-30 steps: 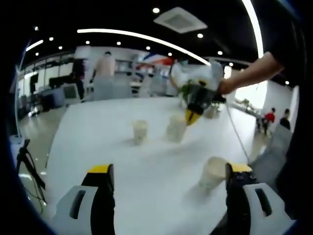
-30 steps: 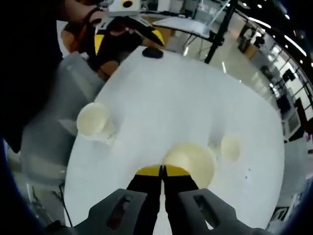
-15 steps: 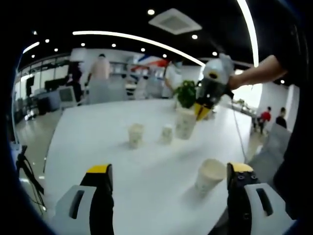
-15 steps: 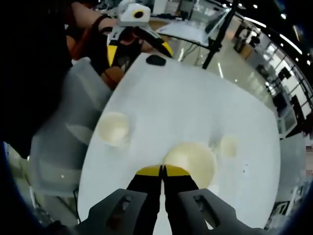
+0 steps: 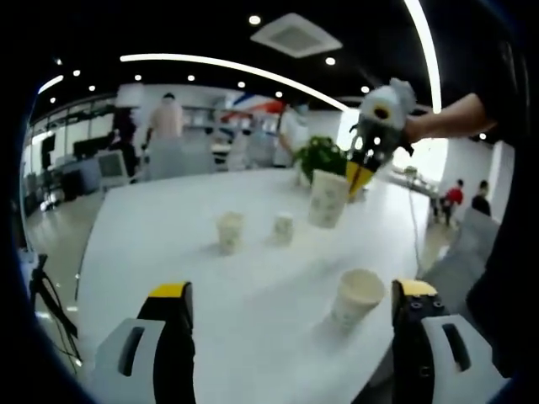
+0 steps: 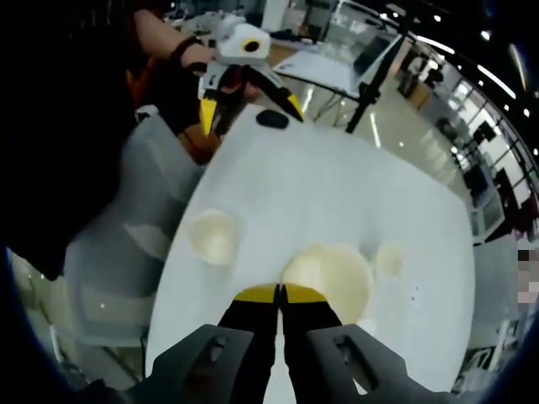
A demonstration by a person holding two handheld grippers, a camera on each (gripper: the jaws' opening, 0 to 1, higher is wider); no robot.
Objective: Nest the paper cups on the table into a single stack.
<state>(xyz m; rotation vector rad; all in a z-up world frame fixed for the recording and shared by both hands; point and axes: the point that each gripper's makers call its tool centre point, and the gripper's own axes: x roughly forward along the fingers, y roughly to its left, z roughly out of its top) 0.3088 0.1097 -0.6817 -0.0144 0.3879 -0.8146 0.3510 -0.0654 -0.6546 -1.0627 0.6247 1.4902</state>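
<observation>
Broad bare table [image 5: 160,252] ahead, three upright paper cups [image 5: 229,231] spaced apart with passable gaps.

Four pale paper cups, all upright and mouth-up. One cup [image 5: 328,199] hangs in the air at one o'clock; two small cups [image 5: 228,231] [image 5: 284,228] stand at twelve; the nearest cup [image 5: 357,296] sits at four o'clock.

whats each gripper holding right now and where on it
The right gripper pinches the rim of a paper cup, lifted above the table. The left gripper is open, holding nothing.
</observation>
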